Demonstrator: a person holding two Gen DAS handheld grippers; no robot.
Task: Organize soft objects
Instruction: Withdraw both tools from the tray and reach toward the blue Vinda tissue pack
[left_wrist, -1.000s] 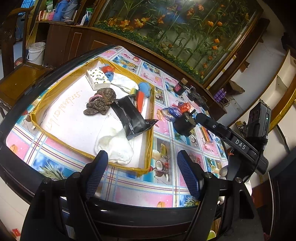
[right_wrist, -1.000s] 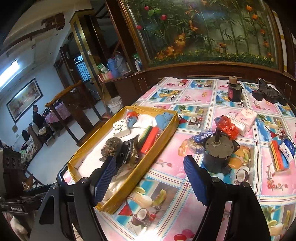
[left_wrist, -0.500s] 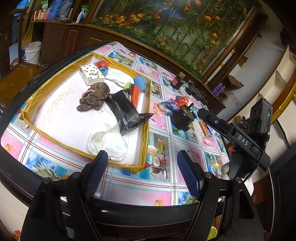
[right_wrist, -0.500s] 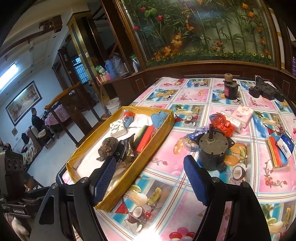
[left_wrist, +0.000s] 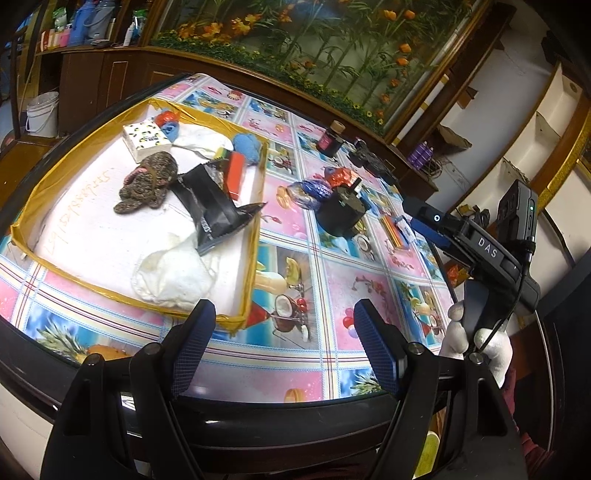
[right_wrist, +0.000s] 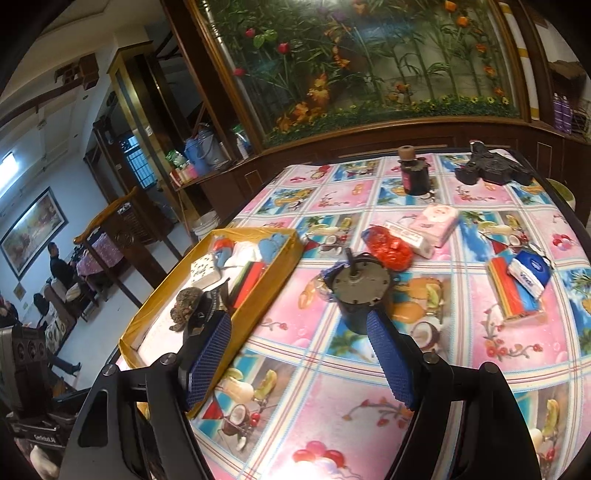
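Soft objects are already gathering in the yellow-rimmed tray (left_wrist: 255, 236) at the left of the surface (left_wrist: 332, 280): a white cloth (left_wrist: 173, 273) at the near corner, a brown knitted piece (left_wrist: 147, 181) mid-tray, a blue soft item (left_wrist: 246, 144) at the far end, with a black pouch (left_wrist: 210, 206) lying across the middle and a patterned little box (left_wrist: 146, 140) further back. Left gripper (left_wrist: 280, 339) hangs over the near edge of the surface, fingers well apart, holding nothing, lined up just right of the tray's corner, ready to help by the look of it. Right gripper (right_wrist: 301, 354) is likewise spread wide and empty, and it faces the loose things outside the tray: a dark motor-like cylinder (right_wrist: 360, 291) sits just beyond its fingers, a red crinkly wrapper (right_wrist: 388, 245) behind that, a pink tissue pack (right_wrist: 437, 225) further on, and a blue tissue pack (right_wrist: 530, 271) beside a striped coloured pad (right_wrist: 506, 291) off to the right. My read: the tissue packs are the soft candidates still out here, so the wide opening suits a squashy pack. The motor stands right in the path, though, and is hard, so I'd expect a reach around it
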